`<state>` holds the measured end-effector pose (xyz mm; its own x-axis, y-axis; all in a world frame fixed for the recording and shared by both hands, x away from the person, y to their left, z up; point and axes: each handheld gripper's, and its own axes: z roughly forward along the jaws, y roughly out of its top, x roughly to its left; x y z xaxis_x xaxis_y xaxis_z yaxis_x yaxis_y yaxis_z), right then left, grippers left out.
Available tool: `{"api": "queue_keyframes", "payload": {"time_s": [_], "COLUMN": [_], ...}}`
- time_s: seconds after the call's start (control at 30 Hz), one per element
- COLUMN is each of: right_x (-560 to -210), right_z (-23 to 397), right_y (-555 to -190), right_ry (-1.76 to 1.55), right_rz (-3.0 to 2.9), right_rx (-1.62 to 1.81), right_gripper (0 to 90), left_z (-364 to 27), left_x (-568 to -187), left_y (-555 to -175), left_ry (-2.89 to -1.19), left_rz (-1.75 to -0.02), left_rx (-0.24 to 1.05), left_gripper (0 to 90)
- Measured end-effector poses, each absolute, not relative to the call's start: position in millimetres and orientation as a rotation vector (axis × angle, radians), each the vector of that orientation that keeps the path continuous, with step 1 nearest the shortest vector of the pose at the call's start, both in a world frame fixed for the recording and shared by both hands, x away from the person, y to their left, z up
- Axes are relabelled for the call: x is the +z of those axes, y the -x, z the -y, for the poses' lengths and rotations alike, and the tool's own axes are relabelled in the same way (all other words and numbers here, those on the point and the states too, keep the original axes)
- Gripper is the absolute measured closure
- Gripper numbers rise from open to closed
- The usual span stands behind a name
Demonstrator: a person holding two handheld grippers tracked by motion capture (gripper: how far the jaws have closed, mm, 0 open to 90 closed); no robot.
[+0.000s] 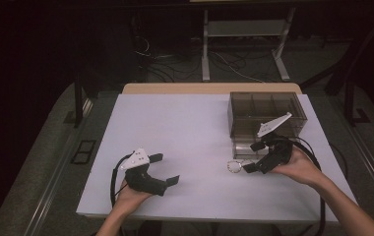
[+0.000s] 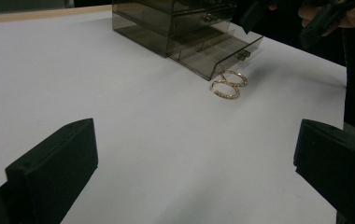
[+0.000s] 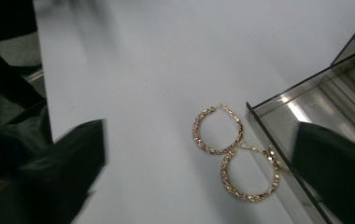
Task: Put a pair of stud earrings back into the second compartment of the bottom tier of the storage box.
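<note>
Two gold hoop earrings (image 1: 234,166) (image 2: 223,96) (image 3: 197,134) lie side by side, touching, on the white table top (image 1: 185,128). They rest just in front of the pulled-out lower drawer (image 1: 244,148) (image 2: 217,53) (image 3: 306,109) of a smoky clear drawer box (image 1: 266,113) (image 2: 175,23). My right gripper (image 1: 250,157) (image 3: 199,144) hovers over the earrings, open, with nothing touching its pads. My left gripper (image 1: 168,168) (image 2: 194,158) rests open near the front left, pointed toward the earrings and far from them.
The white top ends close behind both hands at the front edge (image 1: 200,216). A wooden strip (image 1: 209,88) borders the far edge. Cables trail from both grippers. Beyond the table stand a metal shelf frame (image 1: 244,44) and loose cables on a dark floor.
</note>
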<state>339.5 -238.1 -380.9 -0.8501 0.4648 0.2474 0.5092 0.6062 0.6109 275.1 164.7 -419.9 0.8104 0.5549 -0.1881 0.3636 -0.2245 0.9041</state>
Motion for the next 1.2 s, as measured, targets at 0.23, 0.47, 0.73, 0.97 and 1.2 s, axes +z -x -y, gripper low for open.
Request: {"api": "queue_keyframes", "payload": {"time_s": [0.23,0.47,0.73,0.97,1.2], "right_x": [-388,-395,-405,-414,-422], "right_z": [222,211,201,195,190], "right_y": [-338,-337,-336,-336,-337], "right_ry": [0.796,0.765,0.735,0.716,0.695], "right_rz": [2.768,2.789,2.815,2.827,2.853], "right_rx": [-1.045,-1.02,-0.998,-0.974,-0.95], "right_gripper": [1.3,1.3,1.3,1.3,1.3], "left_z": [-166,-165,-165,-164,-164], "left_x": [-420,-420,-420,-420,-420], "left_y": [-275,-275,-274,-274,-274], "left_ry": [-1.839,-1.841,-1.843,-1.846,-1.85], "left_rz": [-0.702,-0.702,-0.699,-0.698,-0.697], "left_rx": [0.207,0.207,0.209,0.209,0.21], "left_gripper": [0.0,0.0,0.0,0.0,0.0]}}
